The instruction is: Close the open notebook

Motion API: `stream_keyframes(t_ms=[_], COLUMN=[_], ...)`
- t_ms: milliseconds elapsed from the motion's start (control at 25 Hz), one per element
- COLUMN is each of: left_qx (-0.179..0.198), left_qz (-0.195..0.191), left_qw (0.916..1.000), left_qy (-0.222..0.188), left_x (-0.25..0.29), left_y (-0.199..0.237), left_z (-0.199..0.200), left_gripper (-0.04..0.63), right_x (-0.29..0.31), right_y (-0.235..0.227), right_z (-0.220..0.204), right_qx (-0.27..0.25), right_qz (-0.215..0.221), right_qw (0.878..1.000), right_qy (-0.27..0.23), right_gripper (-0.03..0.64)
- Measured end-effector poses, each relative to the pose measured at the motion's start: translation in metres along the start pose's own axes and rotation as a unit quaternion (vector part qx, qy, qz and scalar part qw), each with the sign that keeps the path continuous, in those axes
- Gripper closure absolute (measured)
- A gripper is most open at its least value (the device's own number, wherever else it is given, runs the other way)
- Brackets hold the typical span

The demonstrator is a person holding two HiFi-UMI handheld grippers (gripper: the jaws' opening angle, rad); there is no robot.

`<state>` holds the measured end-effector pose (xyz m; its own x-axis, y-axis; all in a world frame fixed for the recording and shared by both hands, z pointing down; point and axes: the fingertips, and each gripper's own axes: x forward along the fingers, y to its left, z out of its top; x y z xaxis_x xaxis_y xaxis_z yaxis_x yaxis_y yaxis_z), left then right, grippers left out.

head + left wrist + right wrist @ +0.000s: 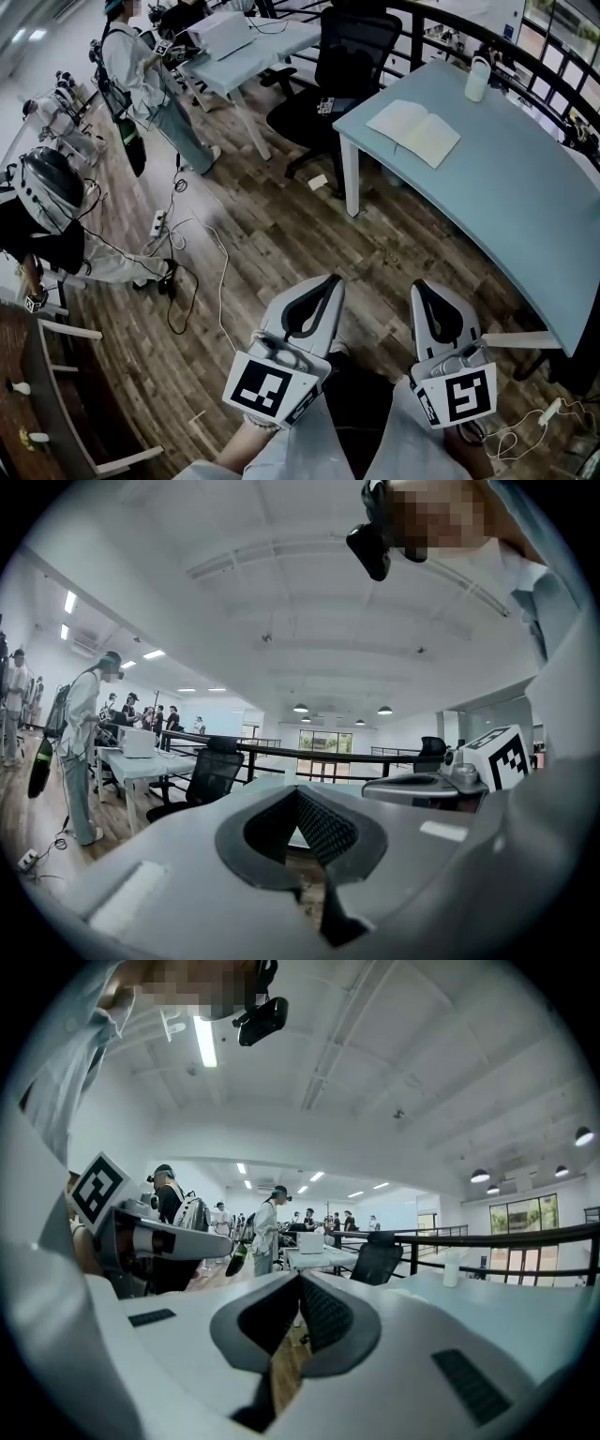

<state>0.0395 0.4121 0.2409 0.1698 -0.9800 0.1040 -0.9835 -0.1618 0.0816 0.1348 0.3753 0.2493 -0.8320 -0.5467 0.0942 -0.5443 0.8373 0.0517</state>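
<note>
An open notebook (413,132) with pale pages lies flat near the left end of a light-blue table (525,206), far ahead of both grippers. My left gripper (330,280) and right gripper (419,286) hang side by side low in the head view, over the wooden floor and well short of the table. Both point roughly level toward it. In the left gripper view the jaws of the left gripper (298,792) meet at the tip with nothing between them. The right gripper (300,1279) looks the same in its own view, shut and empty.
A white bottle (477,78) stands at the table's far edge. A black office chair (337,75) sits beside the table's left end. A second table (253,47) and standing people (141,75) are at the back left. Cables (202,253) trail over the floor.
</note>
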Motion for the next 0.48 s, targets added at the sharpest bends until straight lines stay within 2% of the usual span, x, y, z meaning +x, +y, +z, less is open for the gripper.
stream_keyframes(t_ms=[480], left_qx=[0.0], left_qz=[-0.023], left_qw=[0.9997], left_qy=[-0.01], left_x=[0.024], left_y=[0.078], left_z=[0.006], left_gripper=[0.592], right_x=[0.079], right_y=[0.015], right_z=[0.012], right_qx=[-0.016], right_qz=[-0.016], right_qw=[1.0], right_qy=[-0.002], right_gripper=[0.615])
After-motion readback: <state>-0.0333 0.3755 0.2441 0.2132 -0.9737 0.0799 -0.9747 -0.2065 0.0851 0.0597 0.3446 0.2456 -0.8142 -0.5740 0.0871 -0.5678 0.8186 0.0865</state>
